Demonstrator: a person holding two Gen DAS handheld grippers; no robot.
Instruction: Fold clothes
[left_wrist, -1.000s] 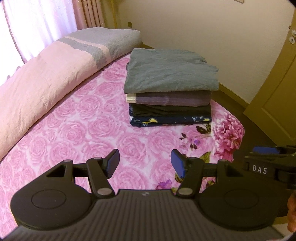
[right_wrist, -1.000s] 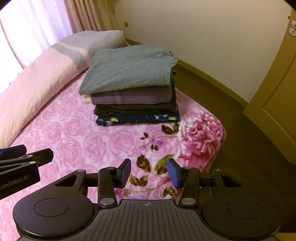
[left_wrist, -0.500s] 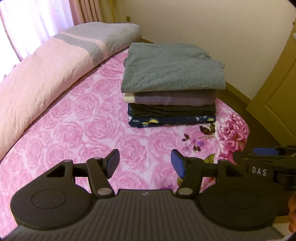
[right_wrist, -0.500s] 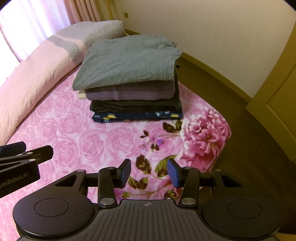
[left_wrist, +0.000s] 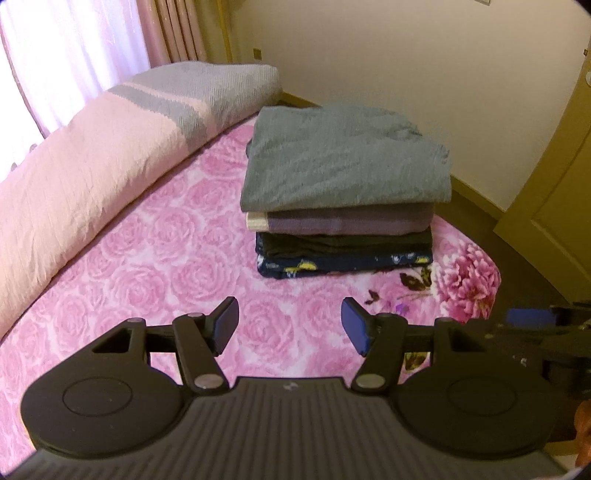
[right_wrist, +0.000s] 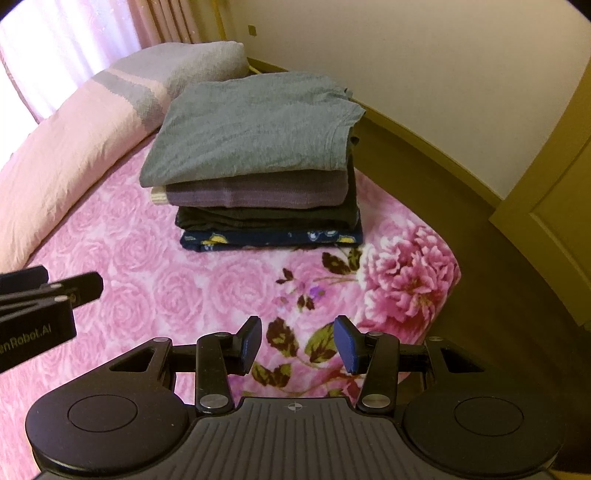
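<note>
A stack of folded clothes (left_wrist: 343, 206) sits in the upper middle of both views on the pink rose-patterned blanket (left_wrist: 147, 266), near its right-hand edge. From the top it holds a grey-green garment (right_wrist: 251, 125), a purple one (right_wrist: 258, 192), a dark one (right_wrist: 266, 218) and a navy printed one (right_wrist: 273, 238); the folded edges face the cameras and the stack's long axis runs left to right. Nothing lies between it and the grippers. Behind it, at upper left, lies a rolled pink and grey quilt (left_wrist: 110, 140) before curtains (left_wrist: 92, 51); a cream wall (left_wrist: 406, 55) and an olive door (right_wrist: 554, 206) fill the right. The left gripper (left_wrist: 289, 326) and right gripper (right_wrist: 297, 345) hover over the blanket, jaws parted and empty. The left one, at the right view's left edge, reads "enRobot.AI".
</note>
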